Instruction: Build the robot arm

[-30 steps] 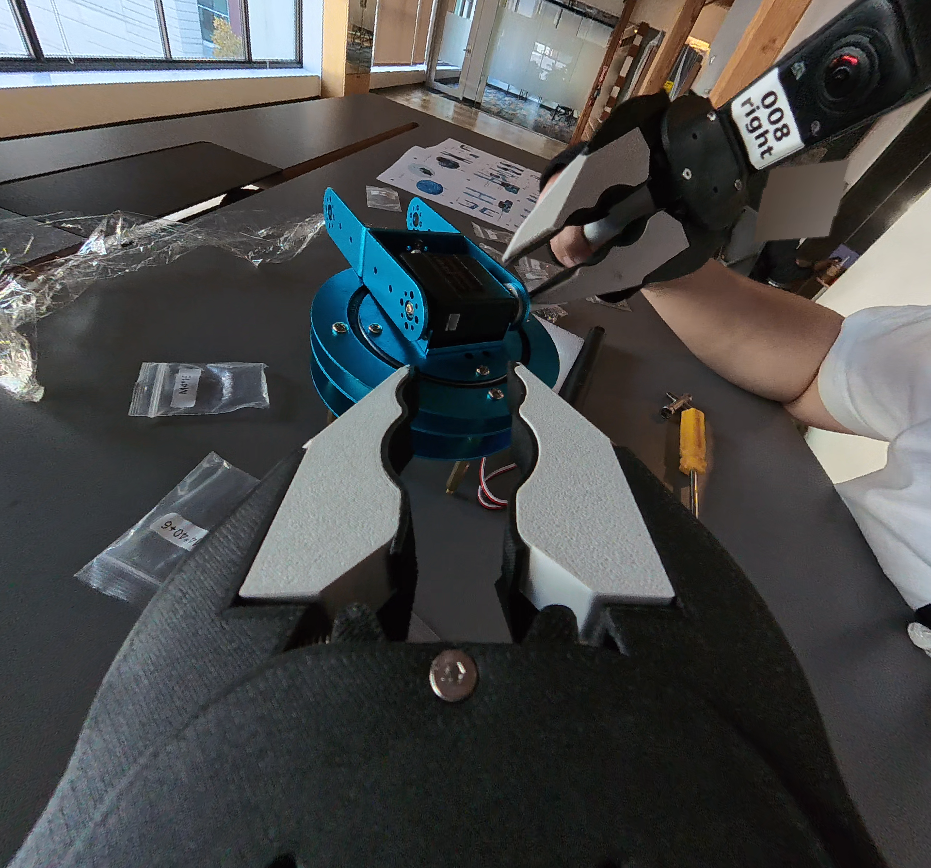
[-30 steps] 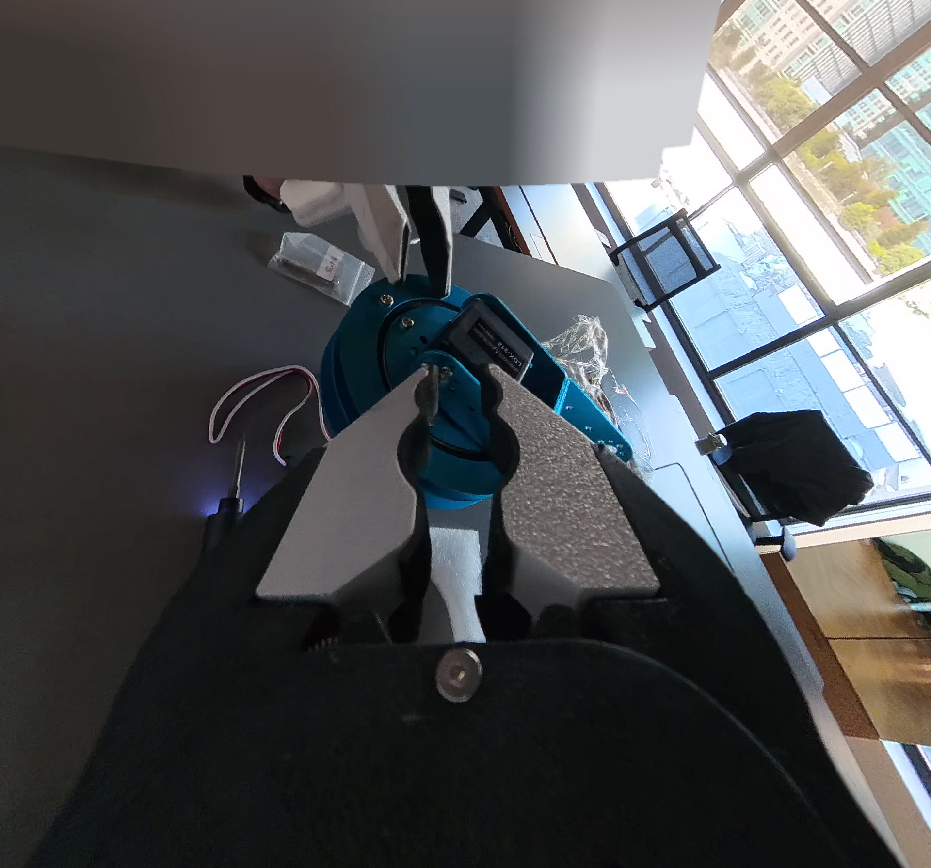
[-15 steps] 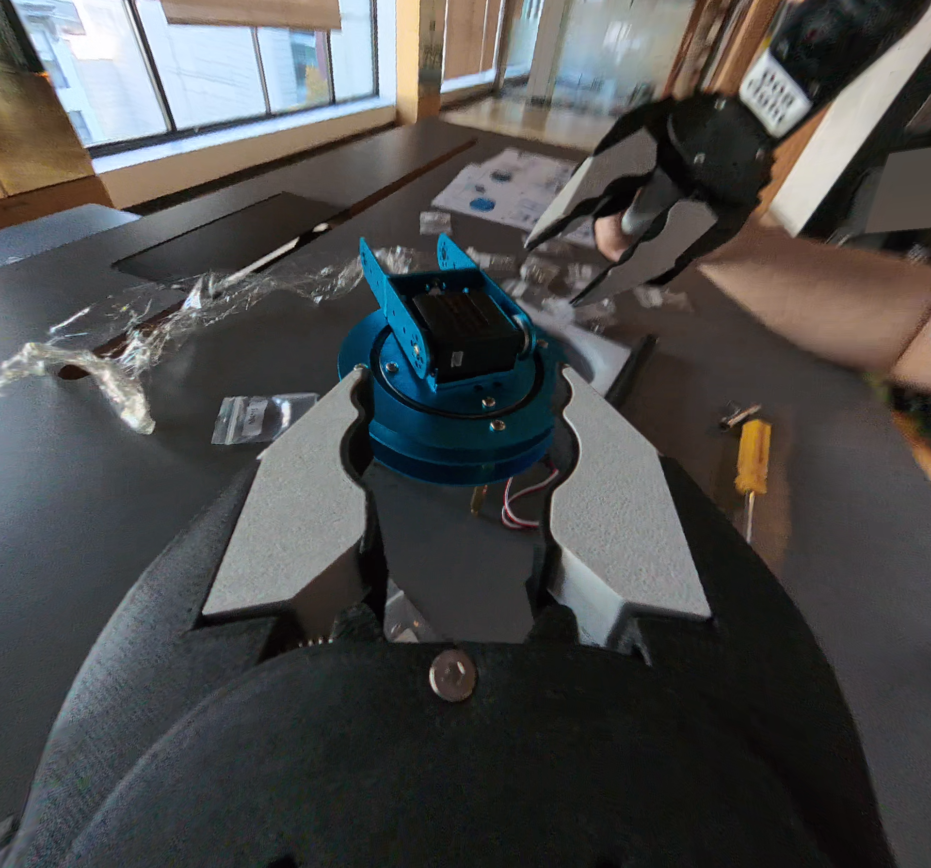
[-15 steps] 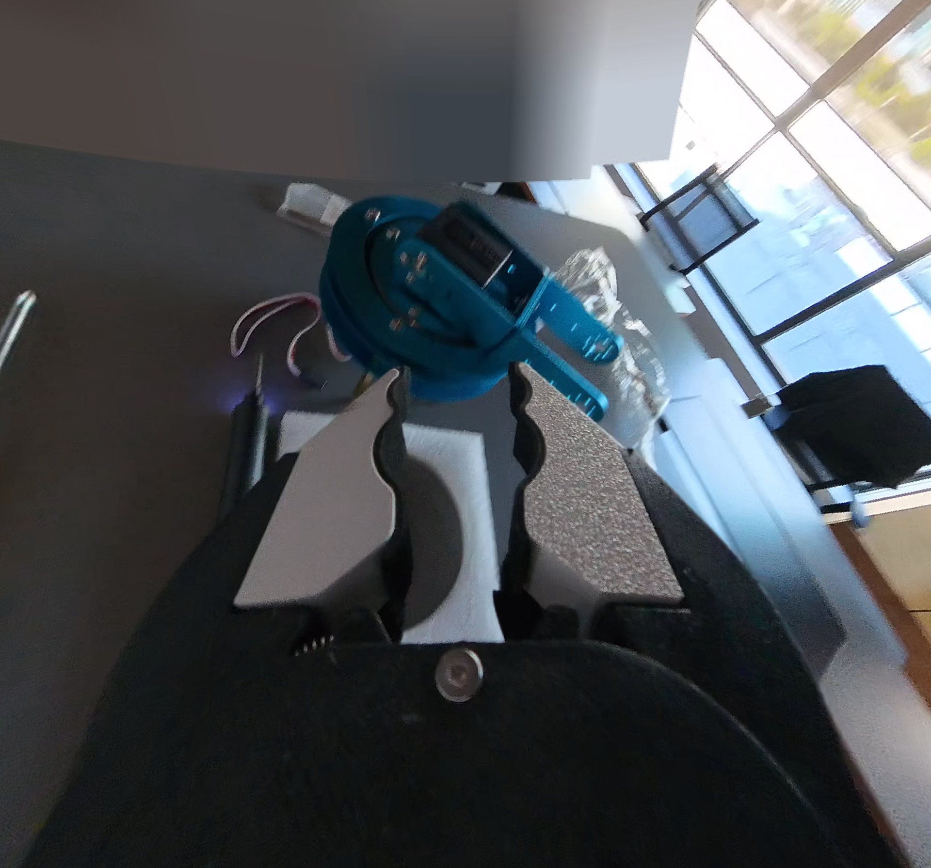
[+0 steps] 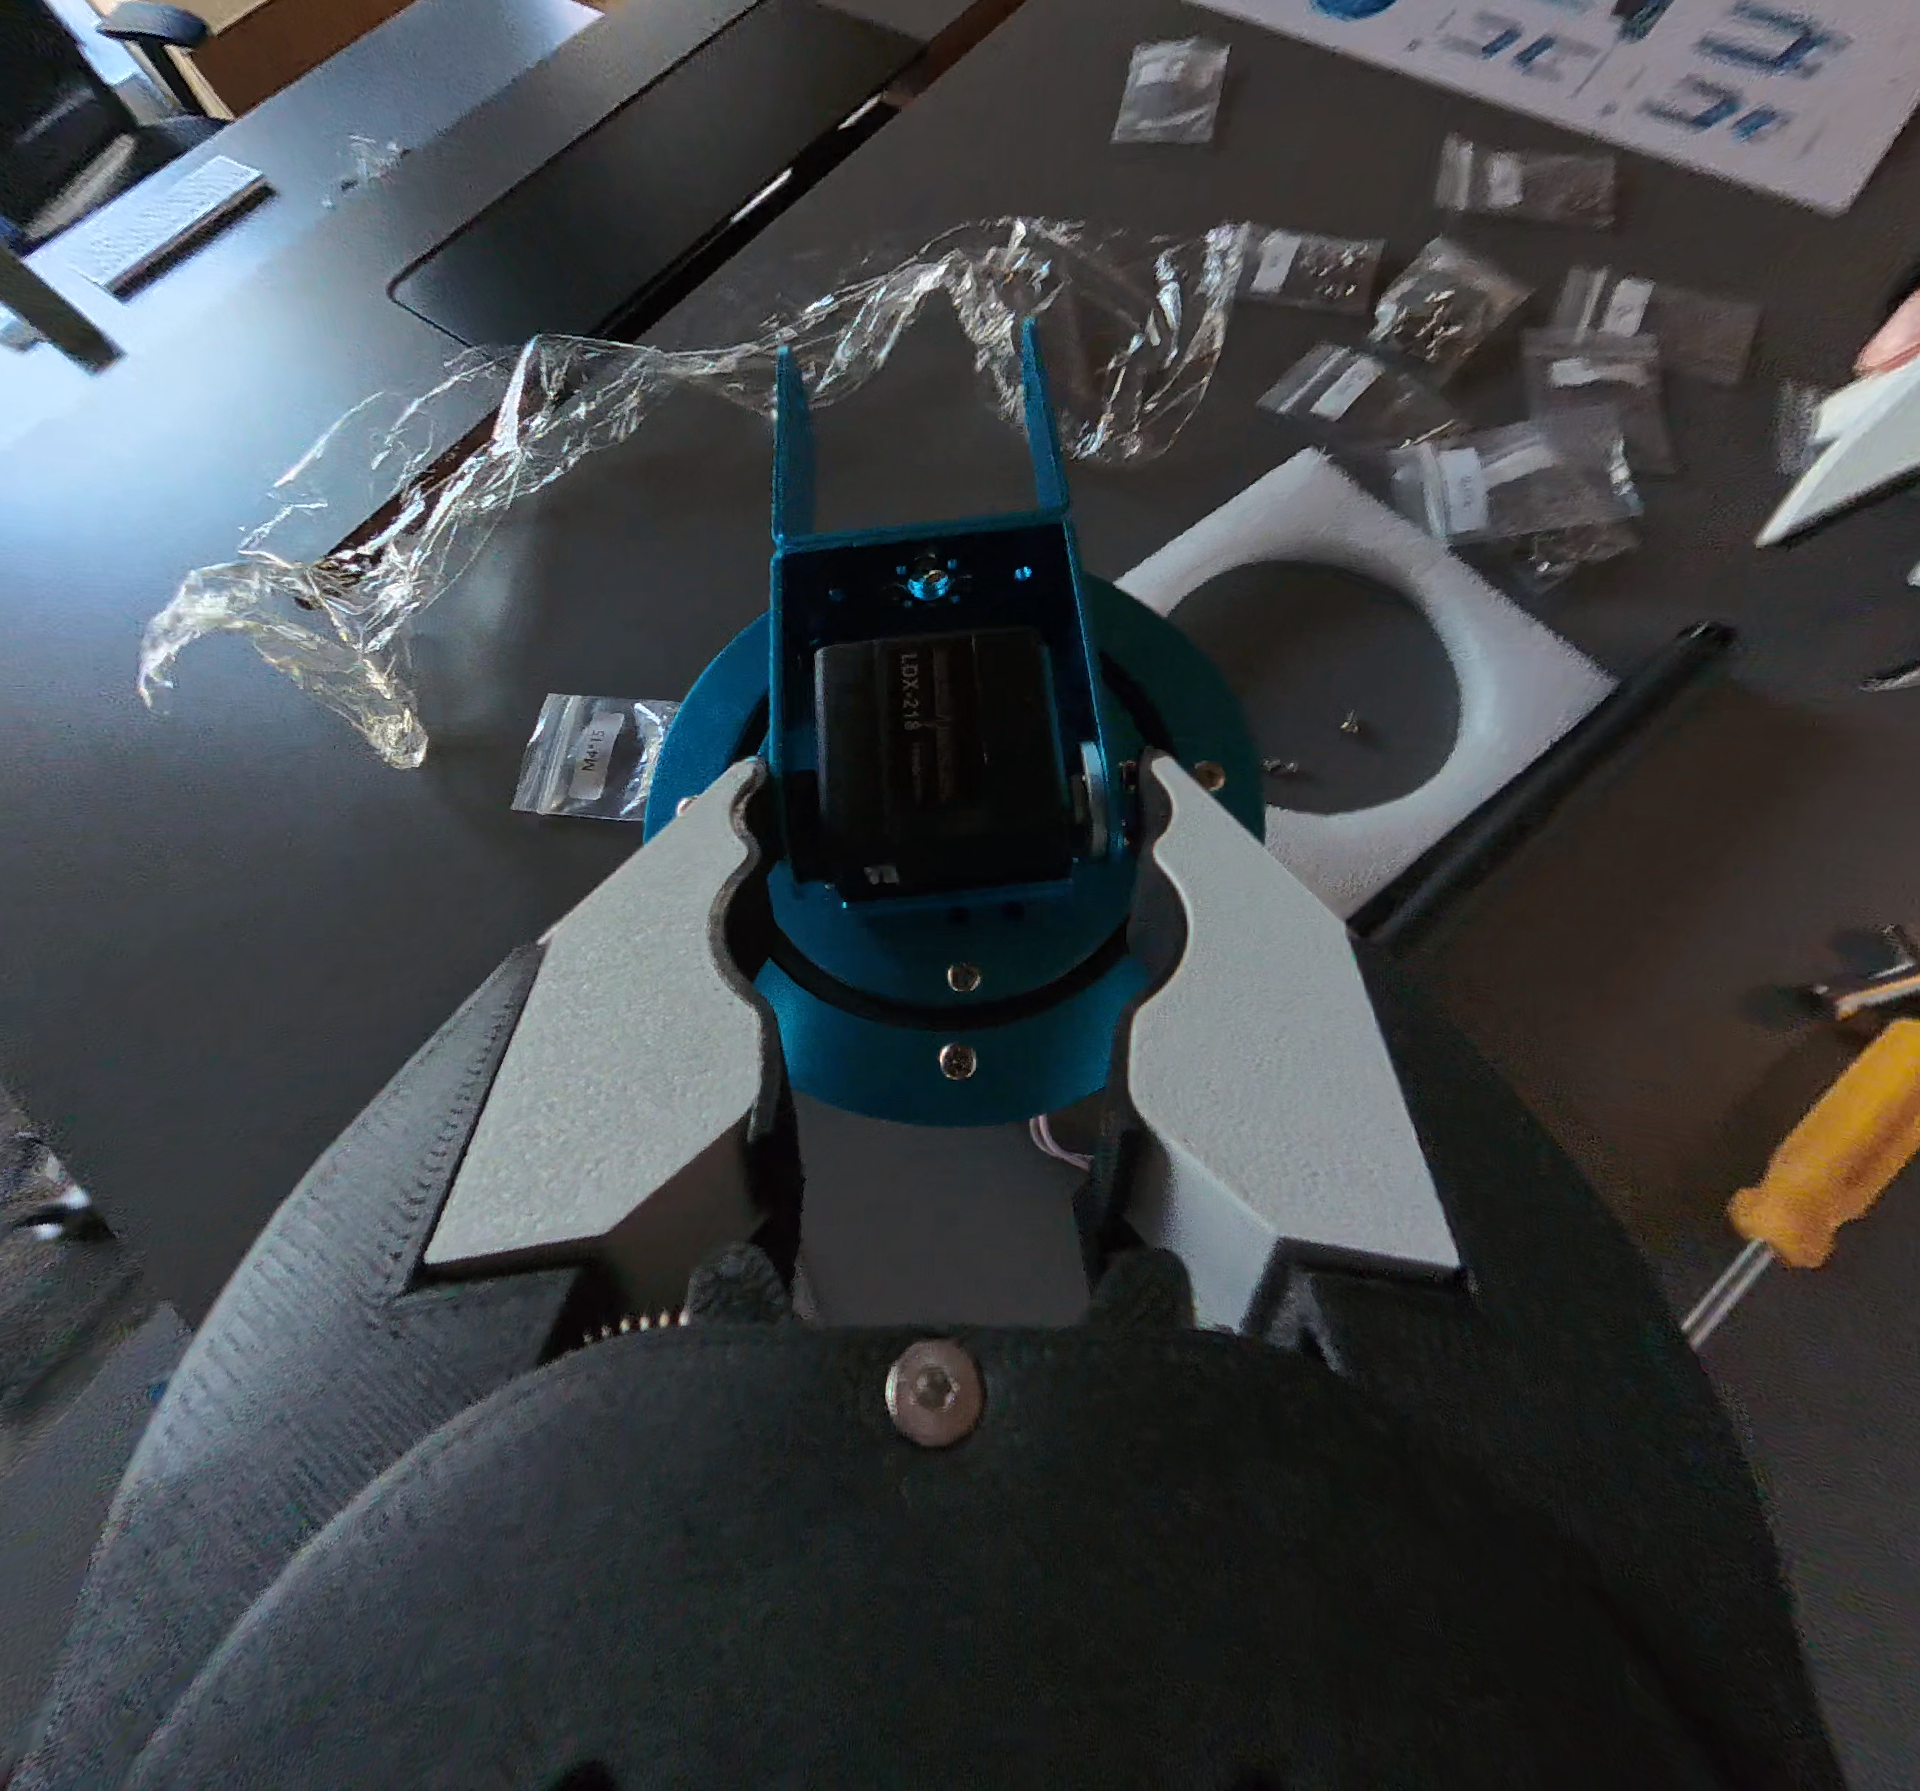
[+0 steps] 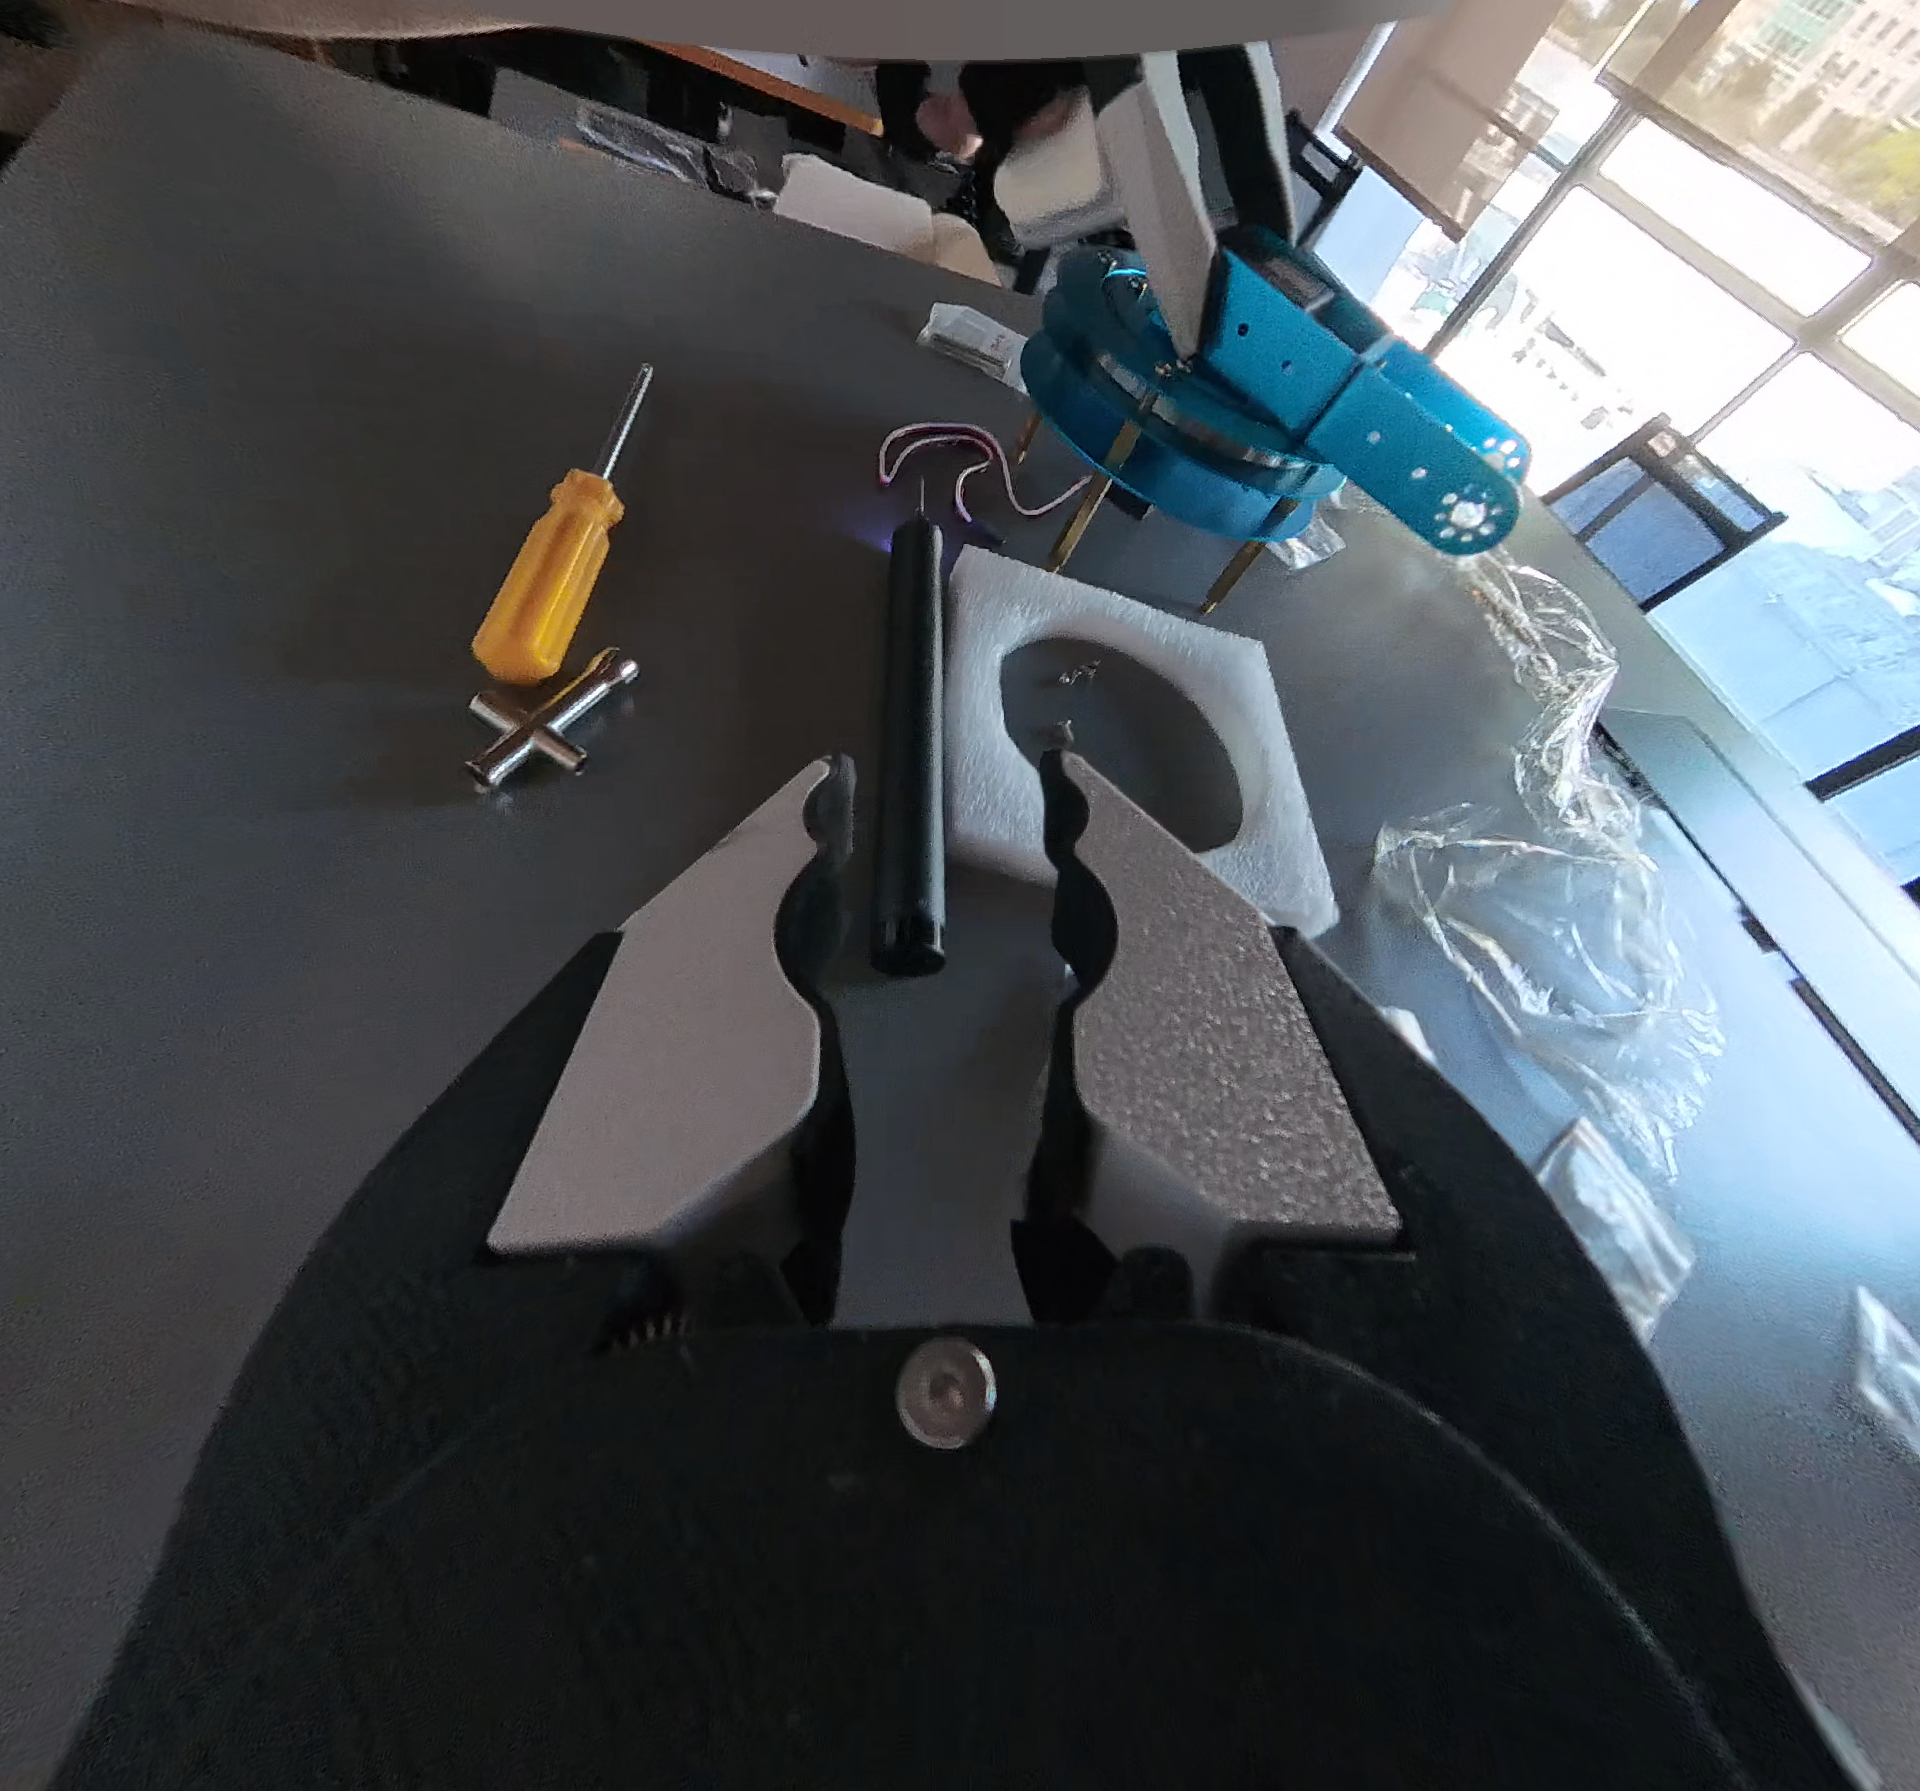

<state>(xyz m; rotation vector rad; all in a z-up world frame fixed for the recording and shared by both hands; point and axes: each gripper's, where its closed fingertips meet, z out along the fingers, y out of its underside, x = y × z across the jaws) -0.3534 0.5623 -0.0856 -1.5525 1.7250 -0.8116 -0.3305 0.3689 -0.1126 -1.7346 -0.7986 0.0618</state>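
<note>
A blue round base (image 5: 883,1045) carries a blue U-bracket (image 5: 925,546) with a black servo (image 5: 935,754) in it. My left gripper (image 5: 956,770) is open, with one jaw on each side of the bracket and close to it; I cannot tell whether they touch. In the right wrist view the base (image 6: 1174,484) stands on brass posts, with a left finger (image 6: 1164,214) against the bracket. My right gripper (image 6: 940,770) is open and empty, with its jaws either side of a black pen-shaped screwdriver (image 6: 909,733) lying on the table.
A white foam square with a round hole (image 6: 1132,702) lies beside the black screwdriver, with tiny screws (image 6: 1075,673) in the hole. A yellow screwdriver (image 6: 545,588) and a cross wrench (image 6: 551,723) lie to the left. Crumpled clear wrap (image 5: 623,432), small part bags (image 5: 1507,359) and a printed sheet (image 5: 1558,27) lie beyond. From my right tips it is roughly 7 cm to the cross wrench (image 6: 551,723); from my left, 20 cm.
My left gripper opened wide and moved forward over the base to straddle the bracket. My right gripper drew back from the blue assembly, opened wider, and now sits over the black screwdriver.
</note>
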